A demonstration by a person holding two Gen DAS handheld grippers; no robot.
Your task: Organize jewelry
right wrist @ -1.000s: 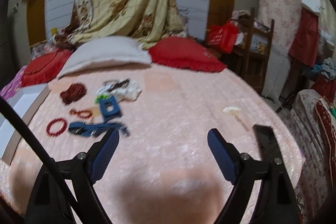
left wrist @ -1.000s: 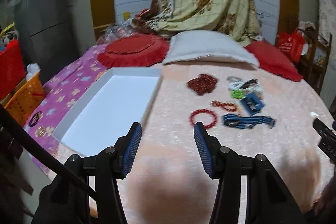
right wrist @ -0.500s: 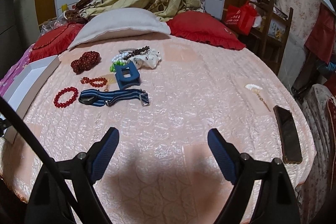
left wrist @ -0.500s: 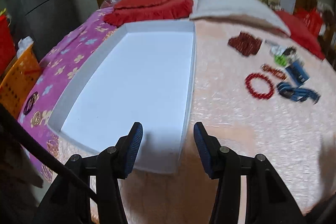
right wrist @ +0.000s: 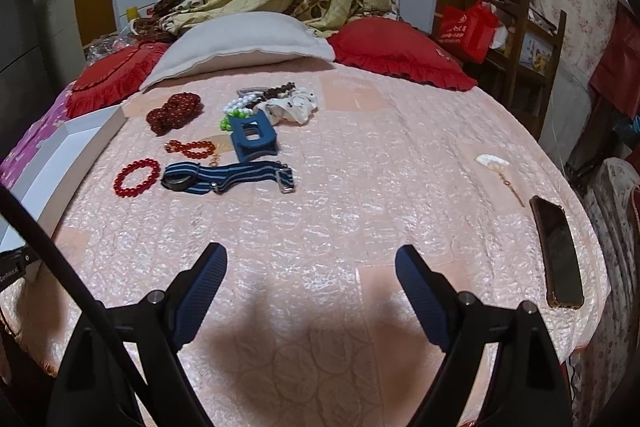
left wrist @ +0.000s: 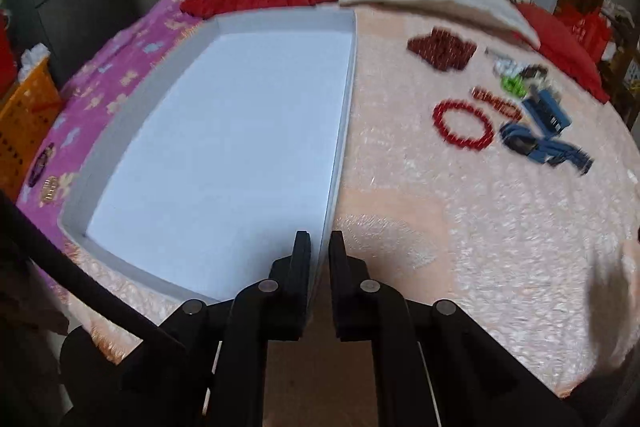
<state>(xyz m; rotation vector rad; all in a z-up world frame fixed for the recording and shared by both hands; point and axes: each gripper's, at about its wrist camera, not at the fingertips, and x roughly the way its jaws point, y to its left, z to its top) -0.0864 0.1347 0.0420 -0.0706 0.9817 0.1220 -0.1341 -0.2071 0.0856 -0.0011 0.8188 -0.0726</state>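
Jewelry lies in a loose cluster on the pink quilted bedspread (right wrist: 360, 187): a red bead bracelet (right wrist: 136, 175), a blue striped strap (right wrist: 228, 175), a blue claw clip (right wrist: 253, 138). Your left gripper (left wrist: 319, 247) has just closed and pinches the near right wall of the empty white shallow tray (left wrist: 224, 147); your right gripper (right wrist: 310, 259) hangs spread over bare quilt. This looks like positioning the tray; next, probably draw it toward the pieces without tipping it.

The left gripper (left wrist: 319, 251) now sits lower, at the near right wall of the white tray (left wrist: 344, 131), its fingers (left wrist: 301, 267) closed on that wall from an open spread.
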